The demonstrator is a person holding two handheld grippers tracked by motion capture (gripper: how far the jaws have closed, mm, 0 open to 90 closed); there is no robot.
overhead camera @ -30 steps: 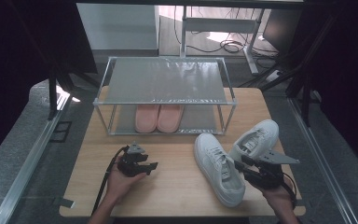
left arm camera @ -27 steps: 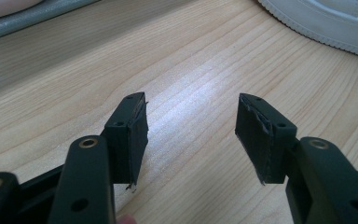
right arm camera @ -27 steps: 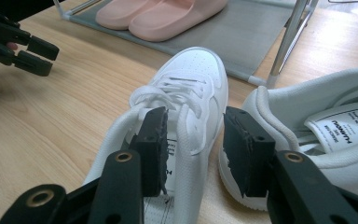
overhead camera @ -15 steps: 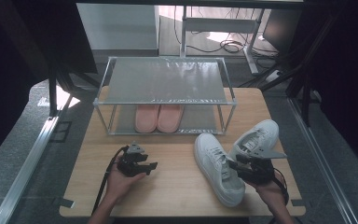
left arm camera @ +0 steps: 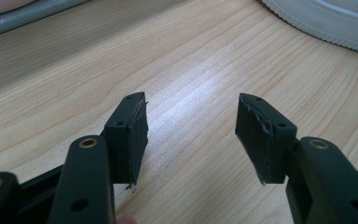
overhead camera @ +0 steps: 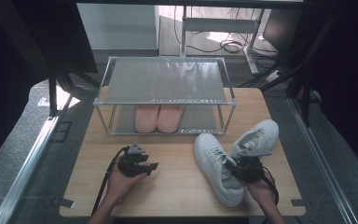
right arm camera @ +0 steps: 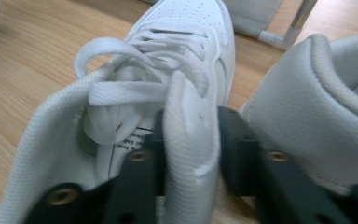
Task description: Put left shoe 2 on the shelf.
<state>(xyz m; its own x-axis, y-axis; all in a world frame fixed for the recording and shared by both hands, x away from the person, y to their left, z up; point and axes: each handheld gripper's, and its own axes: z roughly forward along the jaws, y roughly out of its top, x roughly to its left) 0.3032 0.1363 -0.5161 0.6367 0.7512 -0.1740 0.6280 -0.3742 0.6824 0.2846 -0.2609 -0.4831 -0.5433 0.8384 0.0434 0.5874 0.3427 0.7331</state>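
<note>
On the wooden table [overhead camera: 177, 186], toward its right side, two white sneakers lie close together. The nearer sneaker [overhead camera: 216, 167] points its toe toward the rack, its heel toward the person. The other sneaker [overhead camera: 256, 138] lies at an angle just to the right of it, toe pointing away to the right, and the two heels almost meet.

The right gripper [overhead camera: 240, 167] sits at the heel end of the nearer sneaker. Seen from the right gripper view, its jaws have just been closing and now pinch the side wall of the sneaker's collar [right arm camera: 189, 140], one jaw inside the shoe next to the tongue and laces, the other outside, between the two shoes. The padded fabric stands up between the pads, squeezed thin.

The left gripper [overhead camera: 150, 164] is held low above bare wood at the table's left half, well apart from the shoes. Its jaws stand wide apart with nothing between them, and the left gripper view shows wood grain under them and the edge of a white sole [left arm camera: 326, 21] at the top right.

Behind them stands a metal rack [overhead camera: 165, 81] with a grey shelf on top, and a pair of pink slippers [overhead camera: 158, 117] rests side by side under it.
</note>
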